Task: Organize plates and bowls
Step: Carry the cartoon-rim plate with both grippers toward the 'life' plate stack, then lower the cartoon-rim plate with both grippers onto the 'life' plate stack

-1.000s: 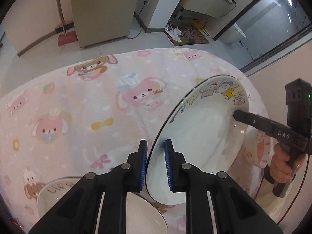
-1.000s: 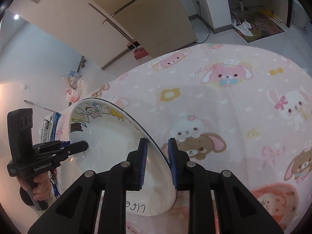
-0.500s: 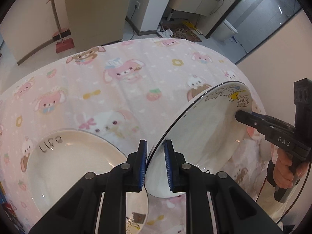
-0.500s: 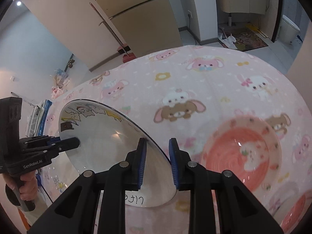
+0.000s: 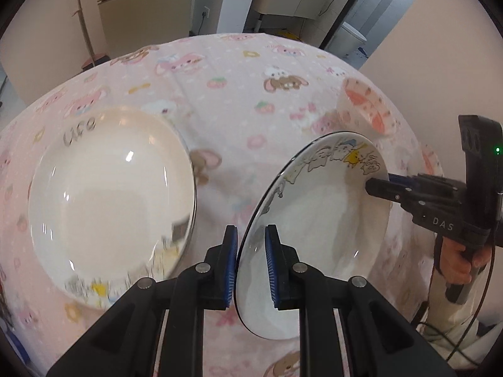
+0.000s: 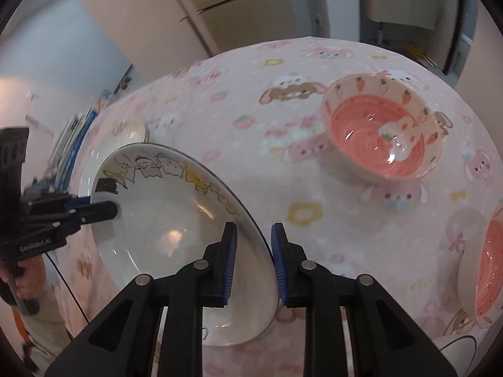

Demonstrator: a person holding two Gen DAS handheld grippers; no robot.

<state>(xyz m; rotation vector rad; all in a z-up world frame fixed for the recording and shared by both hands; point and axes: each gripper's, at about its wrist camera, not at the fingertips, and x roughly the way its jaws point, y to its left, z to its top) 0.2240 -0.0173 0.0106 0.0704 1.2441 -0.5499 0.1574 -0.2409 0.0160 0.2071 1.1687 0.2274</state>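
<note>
A white plate [image 5: 320, 220] with cartoon animals along its rim hangs tilted above the table, held from two sides. My left gripper [image 5: 250, 235] is shut on its near rim, blue pads on either face. My right gripper [image 5: 371, 185] pinches the opposite rim. In the right wrist view the same plate [image 6: 163, 220] sits between the pads of my right gripper [image 6: 254, 229], with my left gripper [image 6: 111, 210] on the far edge. A larger white plate [image 5: 110, 194] lettered "Life" lies on the table to the left. A pink carrot-patterned bowl [image 6: 380, 128] stands further right.
The round table carries a pink cartoon tablecloth [image 5: 220, 100]. A second pink bowl [image 6: 487, 267] sits at the right edge, with a white dish [image 6: 456, 348] partly seen below it. A person's hand [image 5: 459, 264] grips the right tool. Cabinets and a doorway lie beyond.
Both grippers have carried the cartoon plate sideways across the table without loosening. The "Life" plate has come fully into view at the left, and the pink bowls have appeared at the right.
</note>
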